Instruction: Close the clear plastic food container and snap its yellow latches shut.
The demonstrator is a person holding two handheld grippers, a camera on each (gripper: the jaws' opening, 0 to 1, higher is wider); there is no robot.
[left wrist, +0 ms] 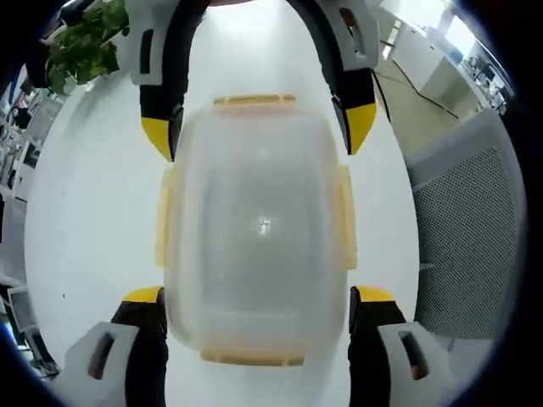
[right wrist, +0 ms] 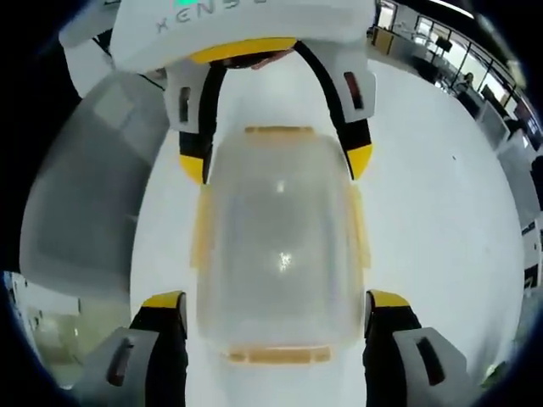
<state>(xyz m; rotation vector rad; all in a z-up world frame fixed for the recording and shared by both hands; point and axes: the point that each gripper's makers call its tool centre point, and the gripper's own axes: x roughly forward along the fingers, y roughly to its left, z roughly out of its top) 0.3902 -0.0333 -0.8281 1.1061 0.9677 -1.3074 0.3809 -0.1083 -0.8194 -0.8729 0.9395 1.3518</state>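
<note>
Your left tongs (left wrist: 256, 297) stand wide, one yellow-tipped jaw on each side of the container's (left wrist: 259, 229) near end, and they grip nothing. The container lies on the white desk (left wrist: 93, 195) with its lid on, yellow latches (left wrist: 254, 100) showing at both ends and along both long sides; you cannot tell from here whether they are snapped down. In the left gripper view your right tongs (left wrist: 259, 136) come in from the far side, also wide, with their tips flanking the container's far corners. The right gripper view gives the mirror of this: your right tongs (right wrist: 276, 298) straddle the near end of the container (right wrist: 280, 242), jaws spread and empty, and your left tongs (right wrist: 276, 163) reach in from the far side, tips beside the far corners. The jaws sit just beside the container walls; whether any tip touches the plastic is unclear. A plant (left wrist: 81, 47) stands at the far left edge of the desk, and a grey mesh chair (left wrist: 471, 229) stands to the right of it.
</note>
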